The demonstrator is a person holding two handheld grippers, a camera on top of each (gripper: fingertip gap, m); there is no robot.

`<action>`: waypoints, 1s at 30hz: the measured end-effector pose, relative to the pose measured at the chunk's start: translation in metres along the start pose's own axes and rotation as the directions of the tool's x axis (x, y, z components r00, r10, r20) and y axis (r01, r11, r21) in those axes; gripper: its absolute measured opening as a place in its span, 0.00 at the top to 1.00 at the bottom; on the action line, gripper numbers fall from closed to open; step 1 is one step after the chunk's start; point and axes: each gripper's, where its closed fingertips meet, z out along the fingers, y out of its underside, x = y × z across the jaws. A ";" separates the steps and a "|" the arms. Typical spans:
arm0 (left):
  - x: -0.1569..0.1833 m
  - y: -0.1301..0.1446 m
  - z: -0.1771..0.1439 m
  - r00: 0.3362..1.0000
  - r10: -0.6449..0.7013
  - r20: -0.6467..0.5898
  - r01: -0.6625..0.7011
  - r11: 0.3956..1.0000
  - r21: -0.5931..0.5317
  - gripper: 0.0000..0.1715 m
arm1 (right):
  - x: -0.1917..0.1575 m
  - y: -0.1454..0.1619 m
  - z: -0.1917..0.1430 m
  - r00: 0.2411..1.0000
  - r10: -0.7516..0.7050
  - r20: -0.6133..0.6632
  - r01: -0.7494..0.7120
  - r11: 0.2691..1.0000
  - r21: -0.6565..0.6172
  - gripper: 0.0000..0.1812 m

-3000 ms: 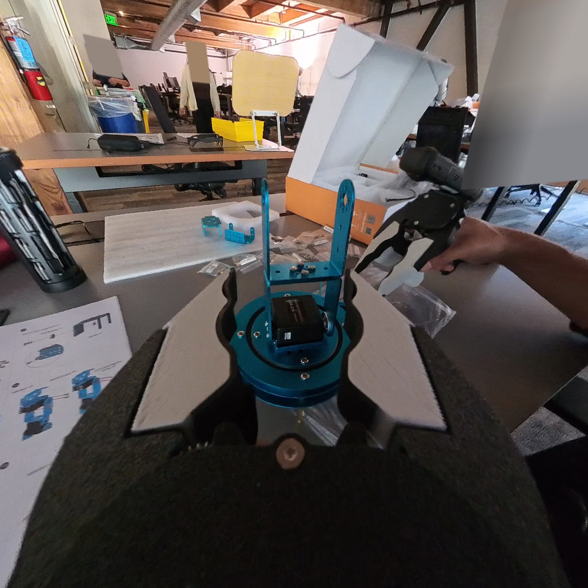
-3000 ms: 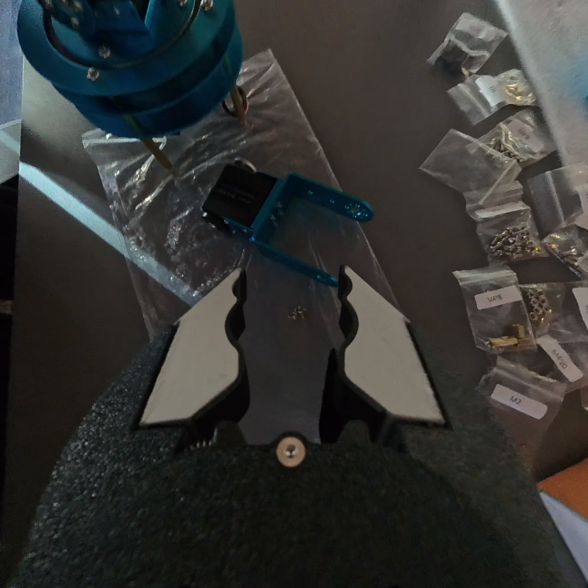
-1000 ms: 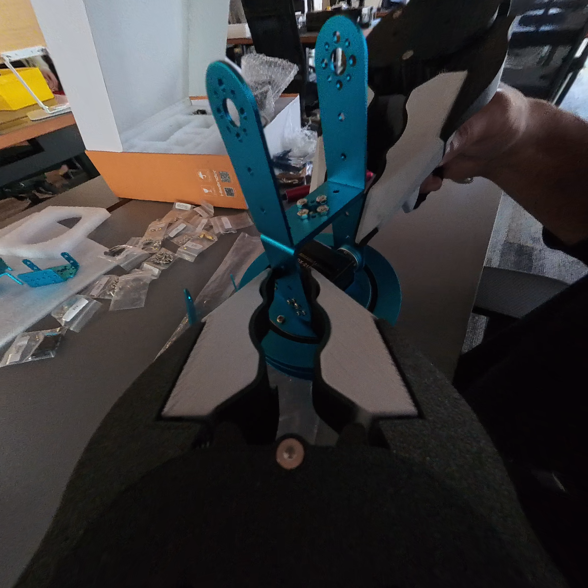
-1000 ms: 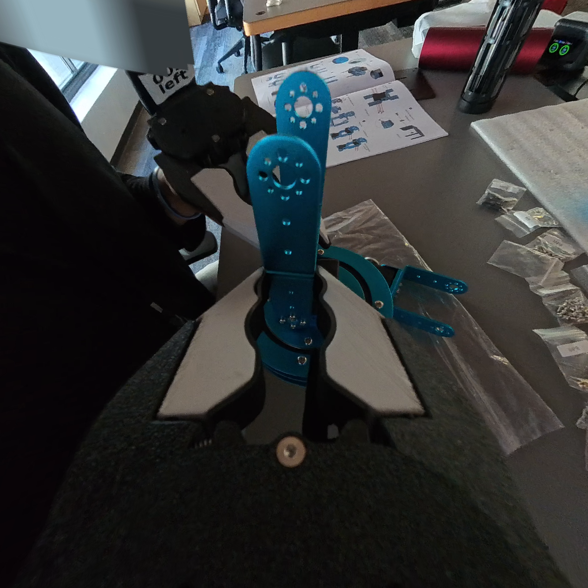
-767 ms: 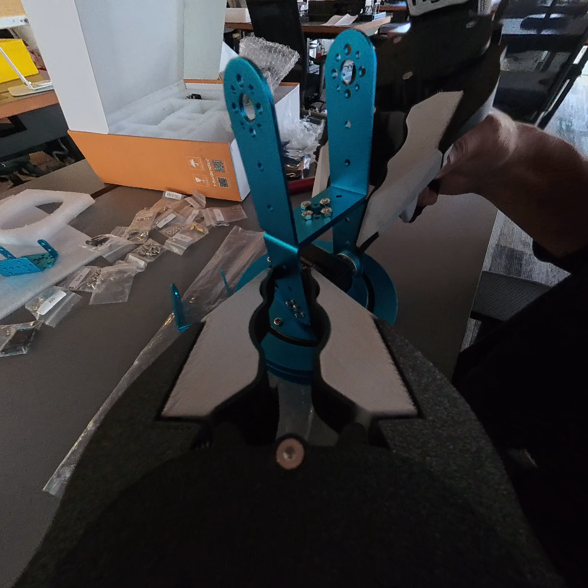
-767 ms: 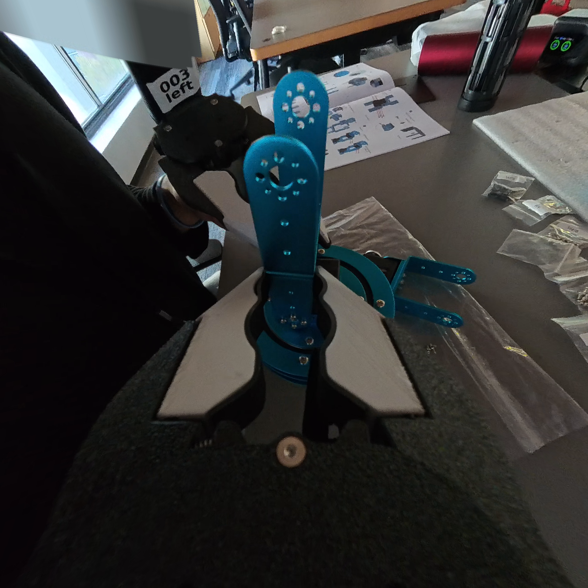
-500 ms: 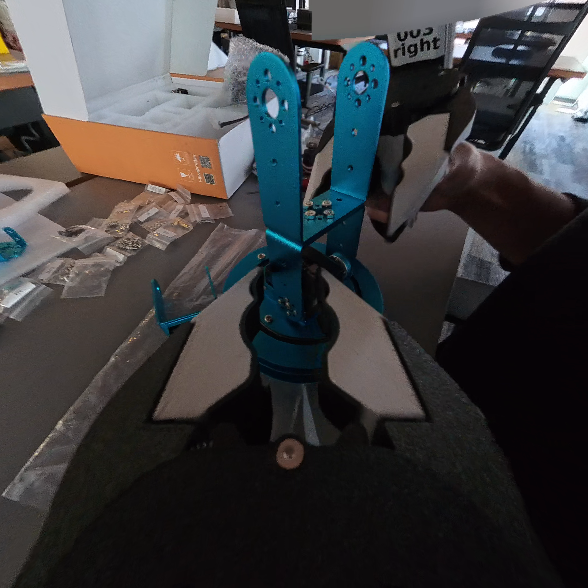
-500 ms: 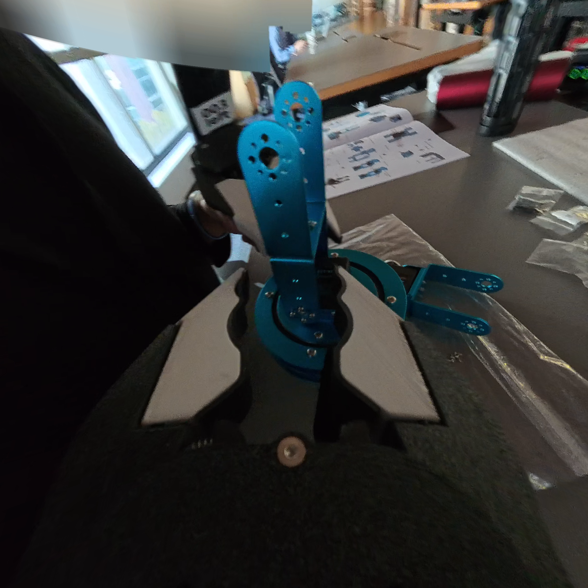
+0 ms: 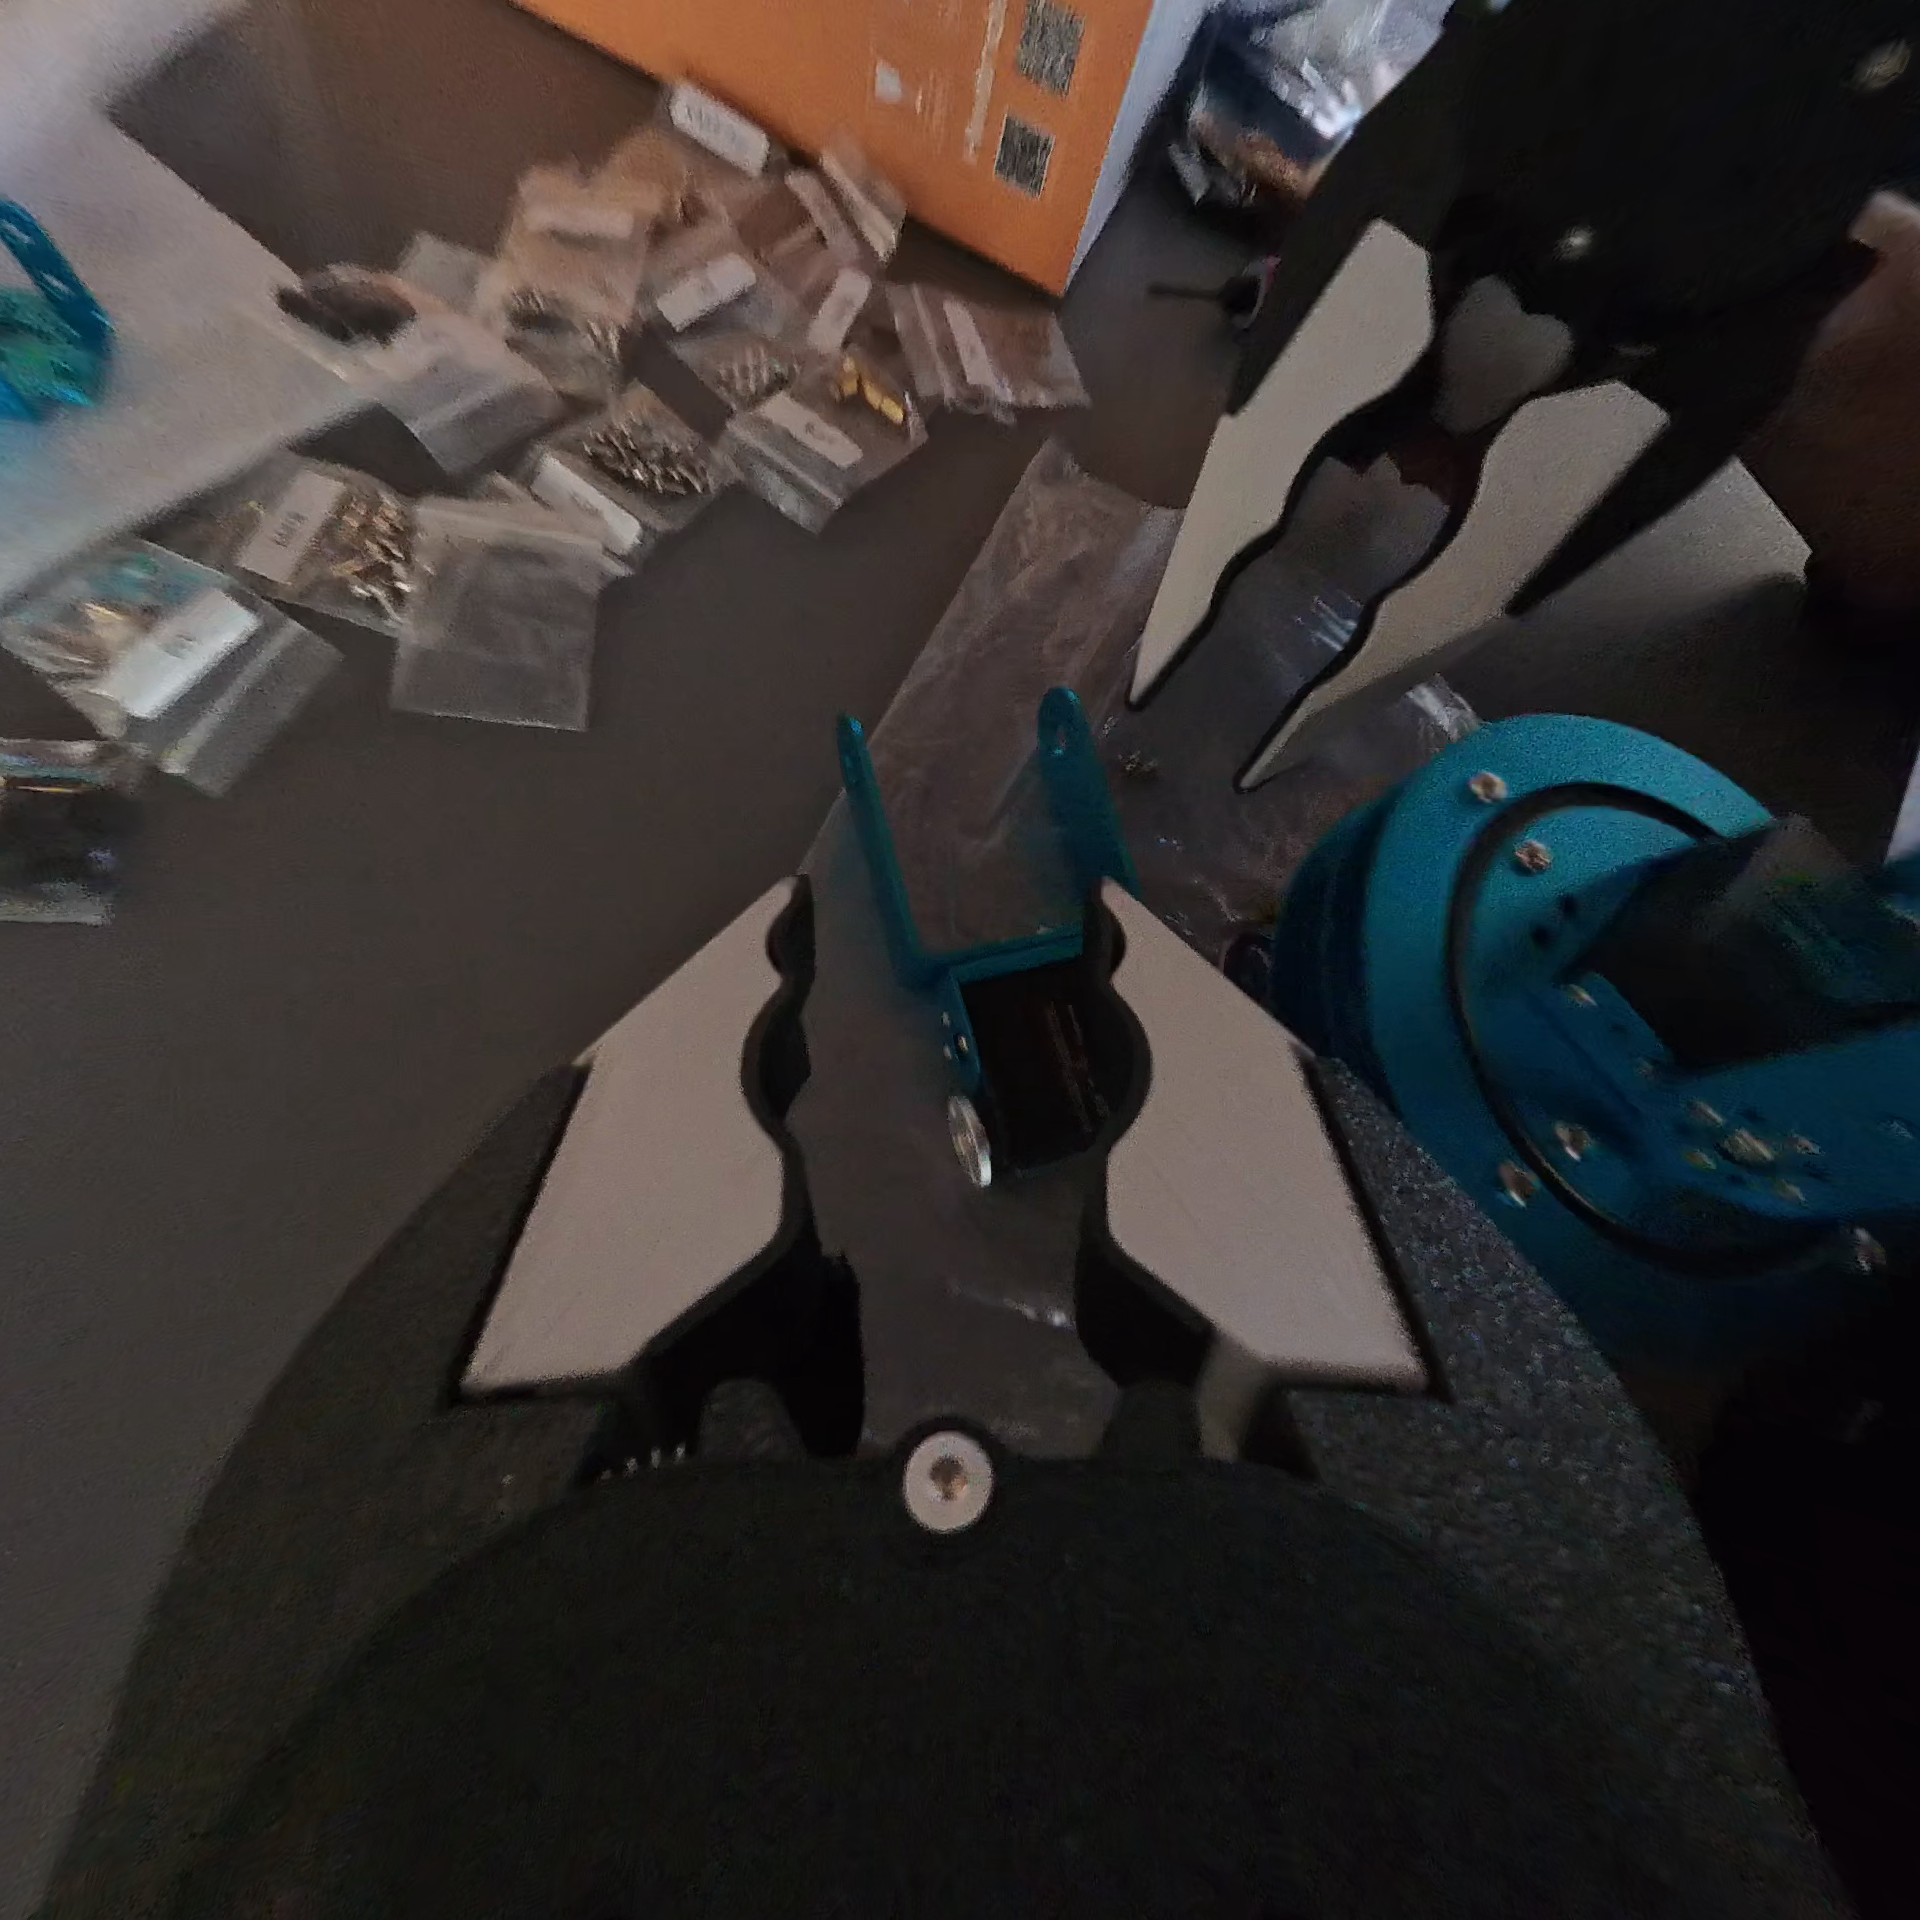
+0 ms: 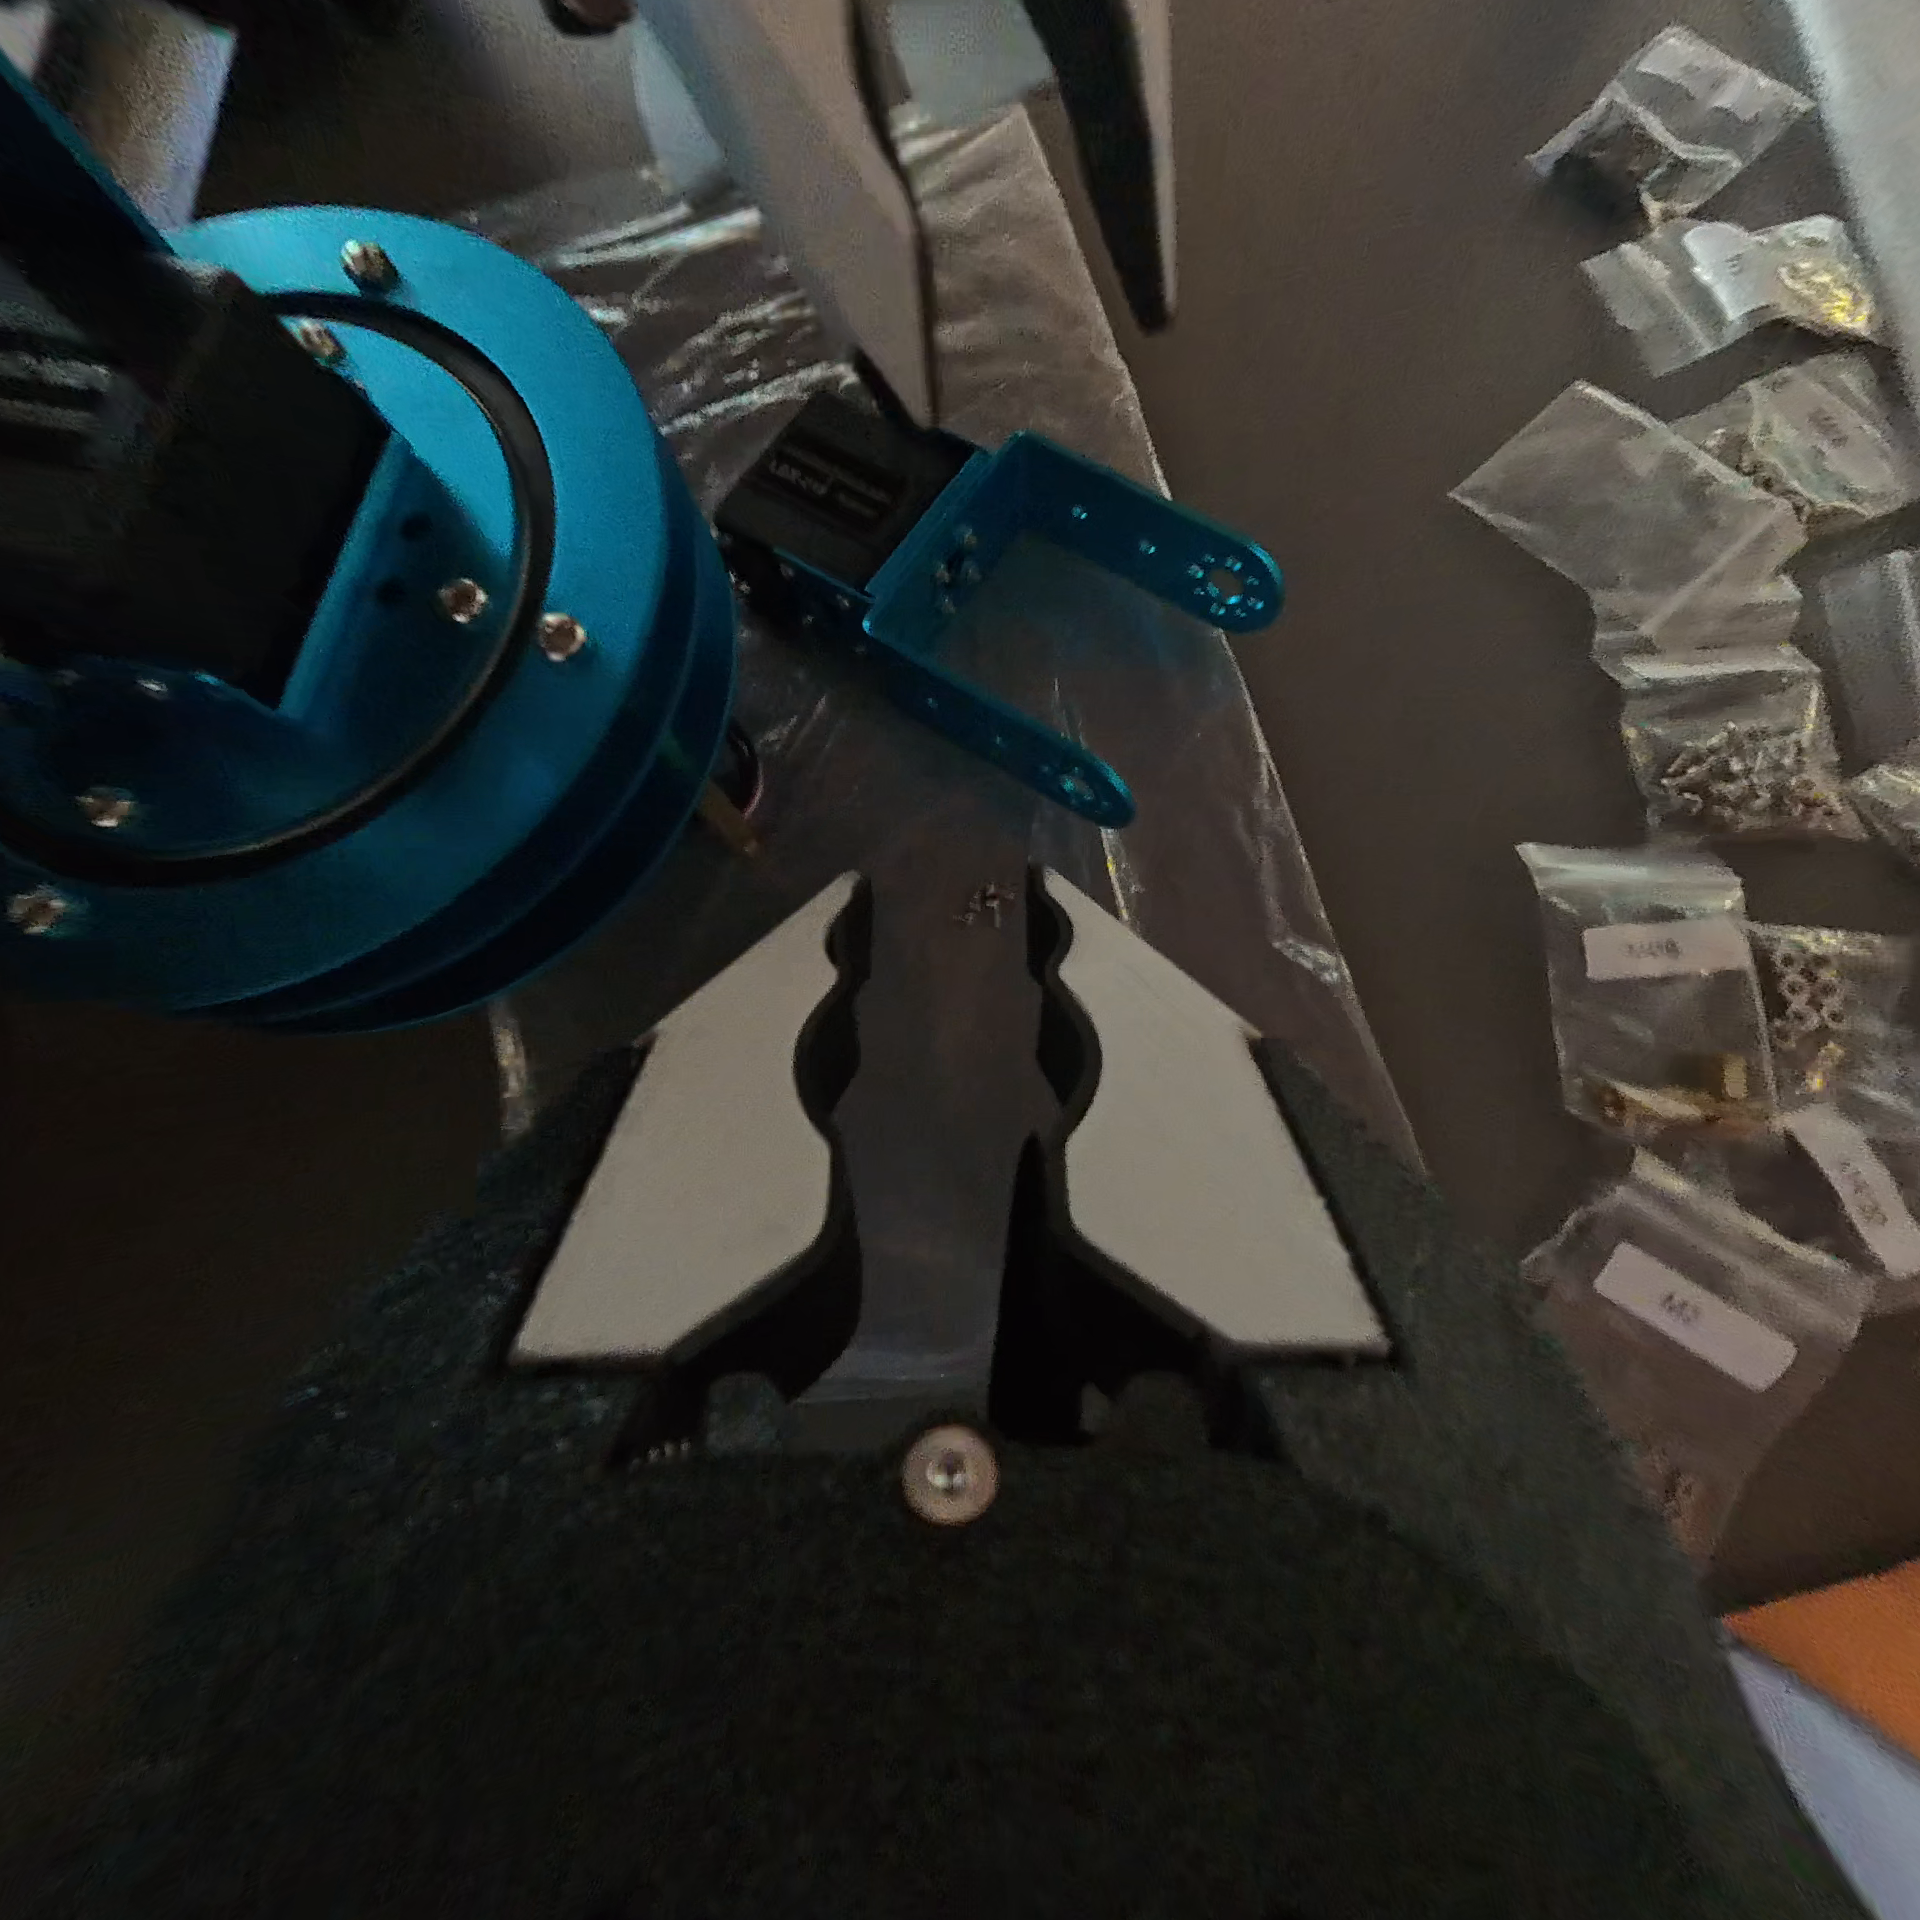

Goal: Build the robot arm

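My left gripper (image 9: 956, 899) is open and points down at the table. Between its fingers lies a small blue U-bracket with a black servo (image 9: 997, 997) on a clear plastic bag (image 9: 997, 582). A round blue base with a black servo on it (image 9: 1558, 987) stands just right of it. My right gripper (image 10: 948, 883) is open and empty over the same bag, above a few tiny screws (image 10: 982, 904). The bracket (image 10: 987, 582) lies just beyond its tips and the round base (image 10: 312, 623) is to its left. The right gripper also shows in the left wrist view (image 9: 1195, 738).
Several small bags of screws (image 9: 623, 416) lie on the dark table, and they also show in the right wrist view (image 10: 1683, 623). An orange box (image 9: 914, 83) stands behind them. A white foam sheet (image 9: 156, 343) with a blue part lies at the left. Some 9 centimeters of space lies between my two pairs of fingers.
Both grippers have let go of the round blue base with its tall bracket and tilted down toward the table. My left gripper has opened around the small bracket and servo.
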 end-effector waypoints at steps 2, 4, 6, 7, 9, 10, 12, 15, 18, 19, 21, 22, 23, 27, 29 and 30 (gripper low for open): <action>-0.006 0.007 0.018 0.999 -0.033 -0.028 0.031 0.997 -0.070 0.72 | 0.003 0.004 0.006 0.999 -0.046 -0.014 0.045 0.999 -0.030 0.85; -0.012 0.015 0.028 0.999 -0.044 -0.029 0.040 0.992 -0.118 0.76 | 0.005 0.008 0.010 0.997 -0.078 -0.024 0.077 0.996 -0.045 0.88; -0.014 0.018 0.033 0.998 -0.045 -0.035 0.041 0.991 -0.128 0.81 | 0.006 0.009 0.011 0.997 -0.068 -0.022 0.067 0.997 -0.034 0.89; -0.015 0.018 0.033 0.999 -0.028 -0.026 0.024 0.992 -0.127 0.86 | 0.006 0.010 0.011 0.998 -0.058 -0.010 0.058 0.998 -0.032 0.89; -0.011 0.019 0.034 0.999 0.012 -0.029 -0.016 0.991 -0.134 0.94 | 0.006 0.010 0.011 0.999 -0.032 0.013 0.033 0.999 -0.026 0.89; -0.012 0.019 0.034 0.999 0.028 -0.019 -0.030 0.991 -0.133 0.95 | 0.007 0.010 0.011 1.000 -0.022 0.020 0.023 0.999 -0.026 0.91; -0.014 0.019 0.032 0.998 0.061 0.007 -0.060 0.989 -0.136 0.96 | 0.008 0.011 0.011 0.999 -0.015 0.031 0.016 0.999 -0.036 0.96; -0.021 0.010 0.022 0.994 0.090 0.062 -0.084 0.993 -0.088 1.00 | 0.007 0.011 0.011 0.999 -0.017 0.043 0.019 0.999 -0.039 0.99; -0.033 0.003 0.003 0.989 0.088 0.120 -0.084 0.996 -0.038 1.00 | 0.008 0.012 0.009 0.999 -0.004 0.048 0.006 0.999 -0.045 0.99; -0.034 0.002 -0.003 0.991 0.068 0.114 -0.066 0.998 -0.020 1.00 | 0.010 0.012 0.008 0.999 0.003 0.047 -0.001 0.999 -0.037 1.00; -0.037 0.003 -0.014 0.992 0.051 0.113 -0.051 0.999 0.005 1.00 | 0.014 0.013 0.005 0.998 0.028 0.049 -0.027 0.999 -0.018 0.99; -0.039 0.005 -0.018 0.992 0.046 0.119 -0.048 0.999 0.012 1.00 | 0.015 0.012 0.003 0.998 0.044 0.055 -0.044 0.999 -0.005 0.99; -0.040 0.007 -0.021 0.991 0.043 0.123 -0.046 0.999 0.016 1.00 | 0.018 0.011 -0.001 0.997 0.058 0.052 -0.059 0.998 0.011 0.99; -0.047 0.010 -0.036 0.986 0.024 0.164 -0.031 0.999 0.043 1.00 | 0.026 -0.002 -0.017 0.993 0.099 0.058 -0.103 0.991 0.081 0.99; -0.052 0.008 -0.050 0.980 0.008 0.201 -0.023 0.997 0.072 1.00 | 0.021 -0.019 -0.014 0.994 0.067 0.085 -0.075 0.992 0.103 0.99; -0.055 0.006 -0.058 0.976 -0.006 0.216 -0.015 0.995 0.094 1.00 | 0.017 -0.030 -0.008 0.994 0.038 0.107 -0.050 0.993 0.108 0.99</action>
